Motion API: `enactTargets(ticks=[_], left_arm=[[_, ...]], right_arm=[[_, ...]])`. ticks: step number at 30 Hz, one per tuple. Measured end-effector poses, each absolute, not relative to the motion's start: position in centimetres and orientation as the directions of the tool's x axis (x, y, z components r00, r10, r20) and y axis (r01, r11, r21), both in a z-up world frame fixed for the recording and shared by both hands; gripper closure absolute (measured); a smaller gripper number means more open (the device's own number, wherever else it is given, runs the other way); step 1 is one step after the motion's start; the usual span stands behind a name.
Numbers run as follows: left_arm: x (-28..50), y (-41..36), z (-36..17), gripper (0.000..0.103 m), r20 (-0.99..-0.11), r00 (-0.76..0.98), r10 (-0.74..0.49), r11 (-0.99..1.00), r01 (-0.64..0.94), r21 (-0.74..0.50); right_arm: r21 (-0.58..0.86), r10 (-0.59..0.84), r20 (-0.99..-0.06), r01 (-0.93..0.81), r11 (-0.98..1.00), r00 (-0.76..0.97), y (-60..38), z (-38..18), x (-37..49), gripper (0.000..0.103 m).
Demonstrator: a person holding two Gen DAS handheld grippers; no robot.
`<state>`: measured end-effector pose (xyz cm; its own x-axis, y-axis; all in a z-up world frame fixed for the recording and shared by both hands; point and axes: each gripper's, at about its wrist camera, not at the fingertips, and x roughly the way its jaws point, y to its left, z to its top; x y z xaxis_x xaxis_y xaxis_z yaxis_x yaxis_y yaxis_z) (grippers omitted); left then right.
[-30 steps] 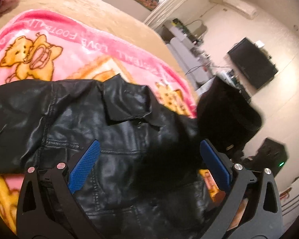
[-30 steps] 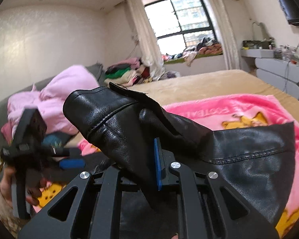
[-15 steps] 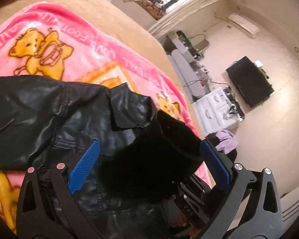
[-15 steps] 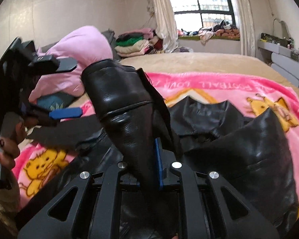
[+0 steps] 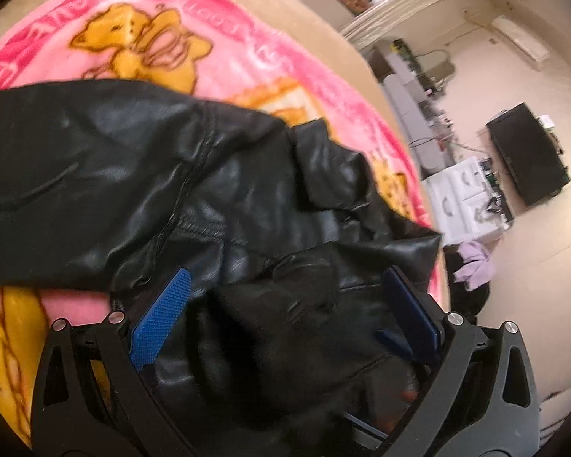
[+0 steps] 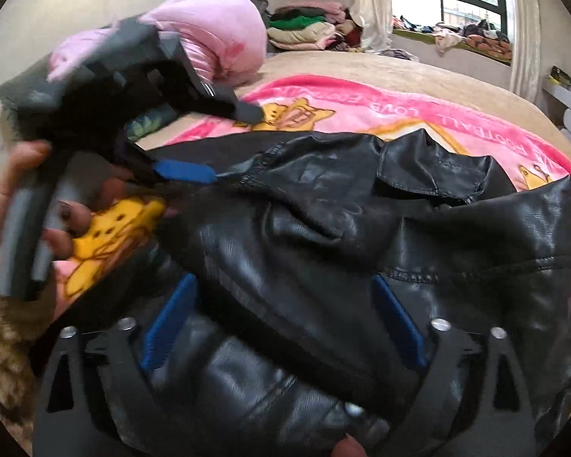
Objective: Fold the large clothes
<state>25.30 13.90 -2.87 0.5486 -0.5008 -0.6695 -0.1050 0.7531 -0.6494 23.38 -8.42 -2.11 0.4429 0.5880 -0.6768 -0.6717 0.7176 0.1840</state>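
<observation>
Here, a pink cartoon blanket [image 6: 418, 114] covers the bed, with a pink padded coat [image 6: 209, 26] behind. The black leather jacket [image 6: 323, 228] lies crumpled on the blanket, collar rumpled. The right gripper [image 6: 281, 320] is opening over it; the left gripper [image 5: 285, 304] stands apart, gripping nothing.

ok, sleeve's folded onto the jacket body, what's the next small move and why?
Probably lift the right gripper clear: its jaws are opening and the black leather jacket lies loose between them on the pink blanket. The left gripper is open too, so nothing is pinched.
</observation>
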Motion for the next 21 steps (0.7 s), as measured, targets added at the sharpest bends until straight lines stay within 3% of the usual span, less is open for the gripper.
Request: enactTargets(ticks=[6,9,12,16,18,20,21], left_arm=[[25.0,12.8,-5.9,0.009,-0.740,0.473,-0.478,0.781,-0.156,-0.605],[24.9,12.2,-6.9,0.009,-0.762,0.475,-0.439,0.802,-0.175,-0.571],[24.8,12.1,-7.0,0.009,-0.731,0.508,-0.456,0.784,-0.160,-0.600],[25.1,10.8,-6.8,0.010,-0.774,0.481,-0.411,0.843,-0.123,-0.524],[25.0,10.3,-6.5,0.025,-0.785,0.491,-0.378,0.866,-0.112,-0.487],[25.2,9.9,-6.2,0.052,-0.781,0.503,-0.370,0.879,-0.083,-0.469],[25.3,9.7,-6.2,0.059,-0.775,0.499,-0.389,0.873,-0.068,-0.482]], right_arm=[[0.257,0.591,-0.617,-0.577,0.776,0.520,-13.7,-0.2,24.7,0.006],[0.324,0.543,-0.575,-0.439,0.838,0.612,-18.9,0.7,26.4,0.007],[0.365,0.468,-0.555,-0.304,0.880,0.687,-23.3,1.2,27.8,0.007],[0.438,0.365,-0.552,-0.112,0.892,0.749,-29.7,1.0,29.7,0.007],[0.467,0.355,-0.577,-0.059,0.882,0.735,-31.7,0.3,31.1,0.007],[0.496,0.355,-0.601,-0.014,0.868,0.716,-33.2,-0.4,32.8,0.007],[0.529,0.376,-0.610,0.005,0.848,0.698,-33.8,-1.0,34.0,0.007]])
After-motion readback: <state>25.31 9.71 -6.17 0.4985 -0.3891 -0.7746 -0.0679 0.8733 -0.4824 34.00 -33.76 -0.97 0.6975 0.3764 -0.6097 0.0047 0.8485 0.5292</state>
